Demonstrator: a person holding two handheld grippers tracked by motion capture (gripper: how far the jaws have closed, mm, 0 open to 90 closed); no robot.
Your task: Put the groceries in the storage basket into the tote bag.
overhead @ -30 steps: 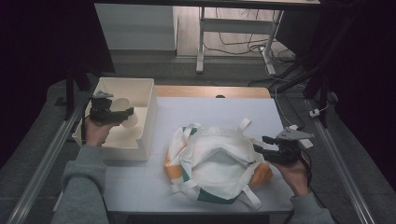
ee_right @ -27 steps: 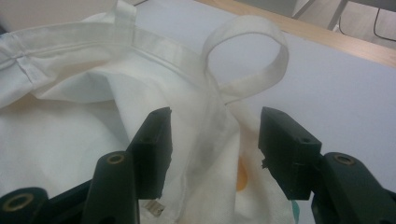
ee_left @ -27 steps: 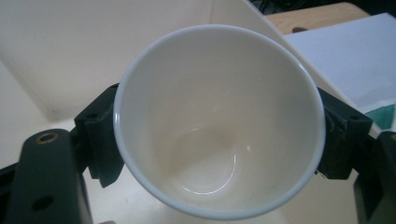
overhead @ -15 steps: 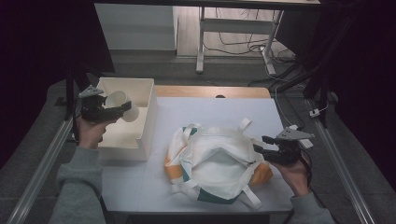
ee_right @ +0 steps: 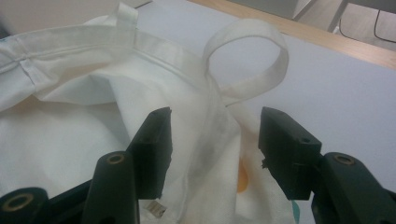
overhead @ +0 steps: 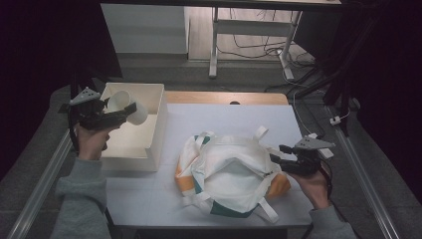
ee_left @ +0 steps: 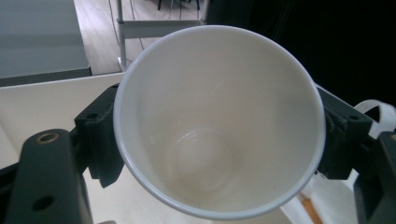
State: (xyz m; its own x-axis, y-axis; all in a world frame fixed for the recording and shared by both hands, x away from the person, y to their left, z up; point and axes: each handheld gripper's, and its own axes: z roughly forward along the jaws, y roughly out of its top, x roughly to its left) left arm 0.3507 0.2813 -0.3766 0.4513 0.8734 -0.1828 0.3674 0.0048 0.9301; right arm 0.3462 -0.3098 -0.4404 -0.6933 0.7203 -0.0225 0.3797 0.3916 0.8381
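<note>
My left gripper (overhead: 117, 115) has come up out of the white box (overhead: 160, 107) since a second ago: then it was low inside, down among the things on the box floor, and now it hangs above the box's left half with a white paper cup (overhead: 127, 105) clamped between its jaws. That tells me the pick is done and the cup is free of the box, so what I judge comes next is carrying it across to the cloth bag (overhead: 226, 174) lying on the table. In the left gripper view the cup (ee_left: 219, 121) fills the space between my two black jaws, one pad pressing on each side of its wall just under the rim, and I look straight down its empty inside to the bottom. So the cup's long axis runs along my gripper, mouth toward my hand and base pointing away; in the high view it lies tipped over rather than upright, base aimed toward the table's right and a little down. My right gripper (overhead: 276, 160) has kept its place at the bag's right edge. In the right gripper view its jaws stand partly apart with the bag's rim (ee_right: 205, 116) passing between them, just below a looped handle (ee_right: 247, 60); the cloth does not look pinched, so I take that hand as open around the rim, holding the mouth ready.
</note>
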